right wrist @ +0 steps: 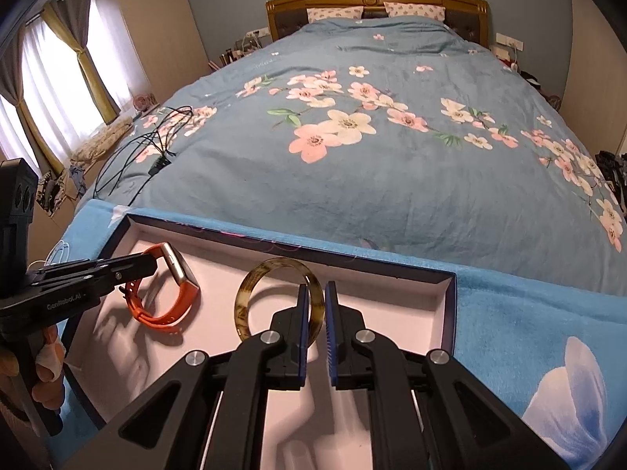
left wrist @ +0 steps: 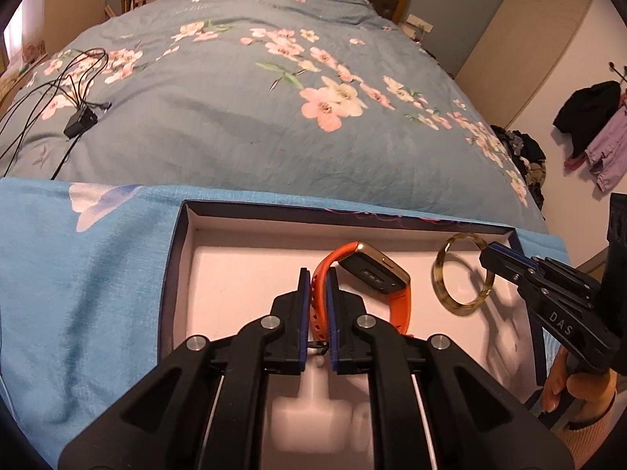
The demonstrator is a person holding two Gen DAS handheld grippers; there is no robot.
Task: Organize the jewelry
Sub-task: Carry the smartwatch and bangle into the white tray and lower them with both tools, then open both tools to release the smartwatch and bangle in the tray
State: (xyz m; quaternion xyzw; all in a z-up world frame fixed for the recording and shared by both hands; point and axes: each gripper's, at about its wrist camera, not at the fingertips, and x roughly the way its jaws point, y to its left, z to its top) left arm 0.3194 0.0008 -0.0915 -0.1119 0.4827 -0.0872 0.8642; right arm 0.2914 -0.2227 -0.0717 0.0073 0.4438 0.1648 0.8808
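Note:
An orange-strapped smartwatch (left wrist: 364,278) with a gold case stands in a dark-rimmed tray (left wrist: 172,274) with a pale lining. My left gripper (left wrist: 316,276) is shut on the orange strap. A tortoiseshell bangle (left wrist: 462,274) stands upright to the right of the watch. My right gripper (right wrist: 314,293) is shut on the bangle (right wrist: 274,293) at its right rim. The right gripper also shows in the left wrist view (left wrist: 490,254). The left gripper also shows in the right wrist view (right wrist: 151,264), on the watch (right wrist: 172,290). The tray rim also shows in the right wrist view (right wrist: 450,286).
The tray lies on a light blue cloth (left wrist: 78,274) at the foot of a bed with a blue floral duvet (left wrist: 254,98). A black charger with cables (left wrist: 80,121) lies on the duvet at the left. Clothes (left wrist: 603,133) hang at the right wall.

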